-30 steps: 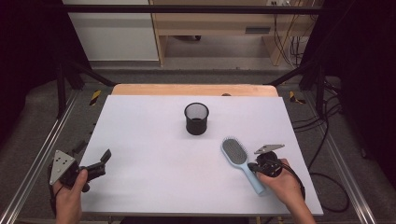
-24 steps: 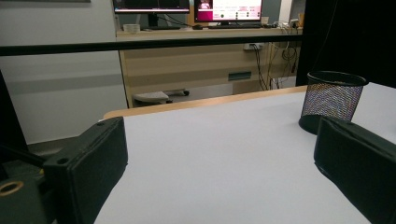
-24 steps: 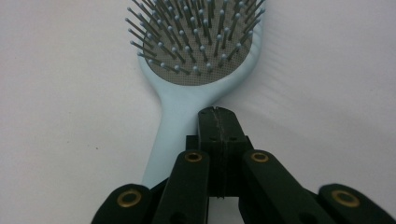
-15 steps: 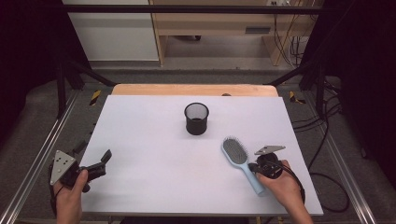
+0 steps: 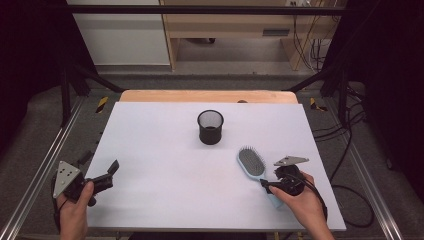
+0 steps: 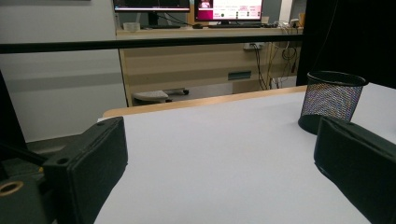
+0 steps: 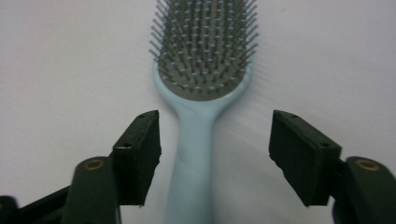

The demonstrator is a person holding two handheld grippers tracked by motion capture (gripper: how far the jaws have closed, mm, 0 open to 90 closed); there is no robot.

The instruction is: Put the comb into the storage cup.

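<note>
Right gripper [image 7: 215, 156] open astride the hairbrush [image 7: 201, 84] handle, brush flat on the table [image 5: 165, 150].
Its jaws have just opened; left pad sits closer, so closing could skew your brush sideways.

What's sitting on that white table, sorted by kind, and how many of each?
Hairbrush, light blue, bristles up: 1
Mesh cup, black, upright: 1
Total: 2
</note>
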